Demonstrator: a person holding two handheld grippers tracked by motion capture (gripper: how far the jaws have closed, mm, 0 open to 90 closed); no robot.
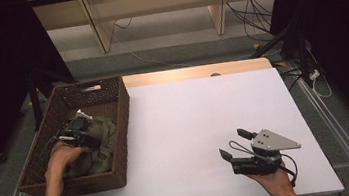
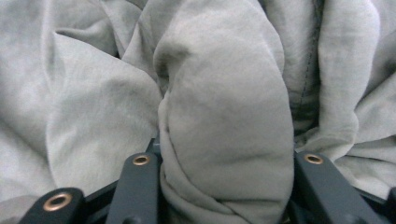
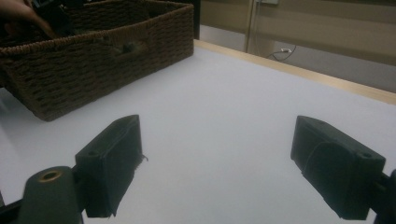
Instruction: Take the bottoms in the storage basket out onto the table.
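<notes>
High view is showing the left gripper [image 1: 80,131] reaching down into a brown woven basket [image 1: 118,130] that is sitting at the left edge of the white worktop [image 1: 191,126]. A crumpled garment [image 1: 101,143] of dull olive-grey cloth is lying inside that basket, bunched toward its near right part, with the person's left hand [image 1: 59,162] resting on it. Left gripper view is presenting the same cloth as pale grey-green, soft and matte, heaped in broad rounded folds, with a stitched seam [image 2: 306,79] running down the upper right. One thick fold [image 2: 224,140] is standing upright between the two black jaws, which are pinching it from both sides; the cloth is bulging above the grip and creasing tightly at its base.

Right gripper [image 1: 236,145] is resting over bare worktop at the near right, well apart from the basket, in the person's right hand [image 1: 279,186]. Its jaws are standing spread wide with nothing between them, and right gripper view is showing the basket's woven wall [image 3: 93,60] farther off.
</notes>
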